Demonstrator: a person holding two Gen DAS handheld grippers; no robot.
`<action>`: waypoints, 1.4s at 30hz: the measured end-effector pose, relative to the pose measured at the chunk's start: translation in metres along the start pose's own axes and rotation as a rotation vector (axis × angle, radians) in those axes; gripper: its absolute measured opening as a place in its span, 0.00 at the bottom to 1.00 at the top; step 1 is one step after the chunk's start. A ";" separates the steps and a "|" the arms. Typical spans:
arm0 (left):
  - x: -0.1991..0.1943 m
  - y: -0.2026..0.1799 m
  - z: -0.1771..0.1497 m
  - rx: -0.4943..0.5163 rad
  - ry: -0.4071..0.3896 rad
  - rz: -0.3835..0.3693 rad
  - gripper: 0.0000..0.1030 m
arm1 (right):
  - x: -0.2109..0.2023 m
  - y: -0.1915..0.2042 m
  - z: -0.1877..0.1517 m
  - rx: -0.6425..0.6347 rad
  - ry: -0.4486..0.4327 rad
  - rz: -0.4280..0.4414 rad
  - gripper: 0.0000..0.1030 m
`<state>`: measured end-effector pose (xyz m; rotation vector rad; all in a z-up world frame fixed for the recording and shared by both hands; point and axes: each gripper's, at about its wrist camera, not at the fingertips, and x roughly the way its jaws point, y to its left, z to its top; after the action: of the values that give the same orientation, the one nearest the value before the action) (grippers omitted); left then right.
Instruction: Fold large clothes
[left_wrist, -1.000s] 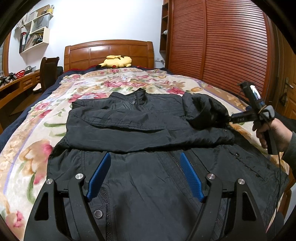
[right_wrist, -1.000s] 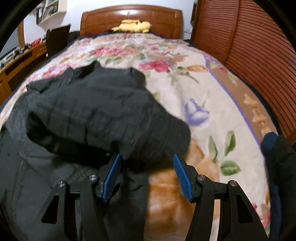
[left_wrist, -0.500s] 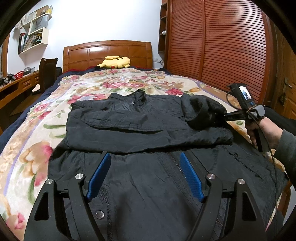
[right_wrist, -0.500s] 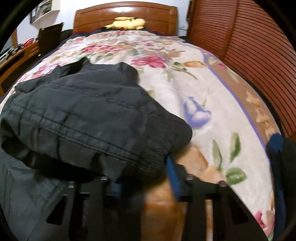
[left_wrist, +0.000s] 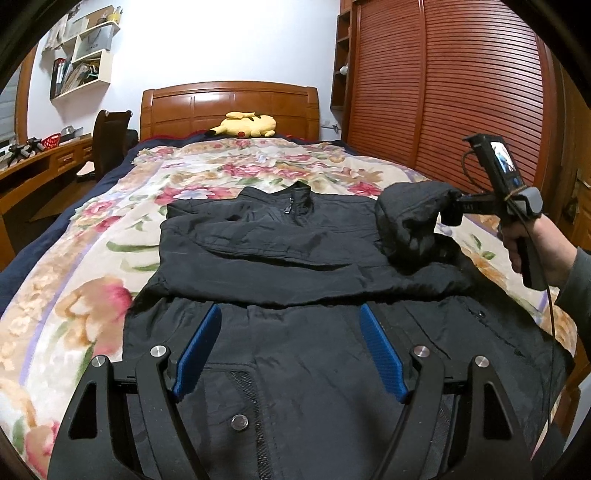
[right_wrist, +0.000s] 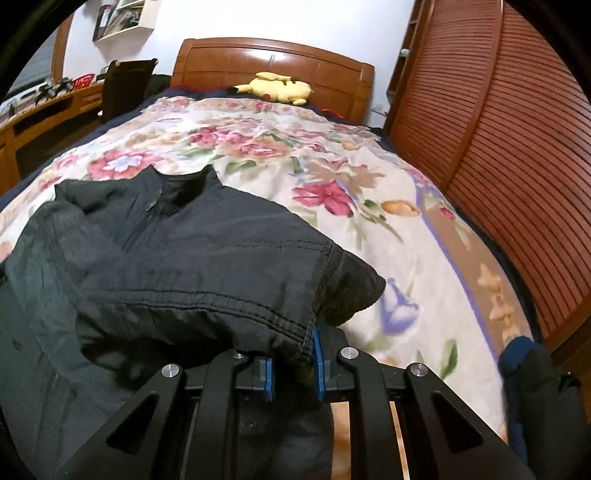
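Since a second ago my right gripper (right_wrist: 291, 360) is narrowing from wide apart and closing its jaws on the cuff of the black jacket's sleeve (right_wrist: 229, 291), lifting it off the floral bedspread (right_wrist: 369, 229). My left gripper (left_wrist: 290, 347) is hovering open over the black jacket (left_wrist: 280, 254), lying flat on the bed

The left wrist camera sits behind its tool (left_wrist: 290, 350) at the foot of the bed (left_wrist: 74, 288), low over the jacket (left_wrist: 280, 258), facing 12 o'clock toward the headboard (left_wrist: 229, 107). The right wrist camera rides its own tool (right_wrist: 293, 363) at the bed's 3 o'clock edge, very near the sleeve cuff (right_wrist: 236, 295), aimed slightly down toward the headboard too. Both views share the jacket, floral blanket (right_wrist: 295, 155), yellow plush toy (right_wrist: 277, 88) and slatted wardrobe (right_wrist: 517, 147); the left view also catches the right tool.
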<state>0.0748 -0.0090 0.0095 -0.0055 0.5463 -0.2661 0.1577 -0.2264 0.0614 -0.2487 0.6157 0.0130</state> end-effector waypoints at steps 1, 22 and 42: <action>-0.001 0.000 0.000 0.005 -0.002 0.004 0.76 | 0.000 0.000 0.000 0.001 -0.007 -0.012 0.16; -0.017 0.035 0.004 -0.046 -0.036 0.035 0.76 | -0.125 0.091 -0.013 -0.064 -0.329 0.294 0.14; -0.023 0.056 0.003 -0.080 -0.046 0.050 0.76 | -0.095 0.154 -0.067 -0.238 -0.015 0.416 0.45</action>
<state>0.0712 0.0506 0.0193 -0.0755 0.5105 -0.1943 0.0290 -0.0868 0.0281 -0.3466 0.6425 0.4910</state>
